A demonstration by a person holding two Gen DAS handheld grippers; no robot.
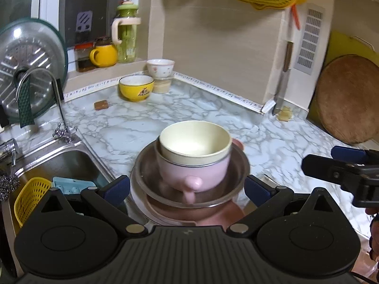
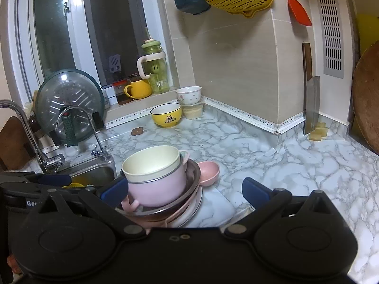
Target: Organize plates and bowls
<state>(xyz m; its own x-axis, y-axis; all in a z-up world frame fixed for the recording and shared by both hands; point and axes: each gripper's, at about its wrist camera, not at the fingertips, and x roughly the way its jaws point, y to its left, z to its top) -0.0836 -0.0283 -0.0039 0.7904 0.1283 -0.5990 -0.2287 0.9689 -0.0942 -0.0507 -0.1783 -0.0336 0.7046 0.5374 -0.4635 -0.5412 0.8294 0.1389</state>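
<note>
Left wrist view: cream bowl (image 1: 194, 139) nested in pink handled cup (image 1: 193, 174), cup inside steel bowl (image 1: 189, 184), all stacked on plates (image 1: 165, 215), dead ahead of left gripper (image 1: 187, 187). Jaws spread wide, flanking the stack, pads not touching it. Right wrist view: same stack ahead-left of right gripper (image 2: 184, 189), jaws likewise wide apart and empty, left pad just beside the cup. Small pink bowl (image 2: 209, 170) just behind the stack. Farther ahead, yellow bowl (image 2: 166, 114) near the backsplash. Sink (image 1: 59, 163) off left.
</note>
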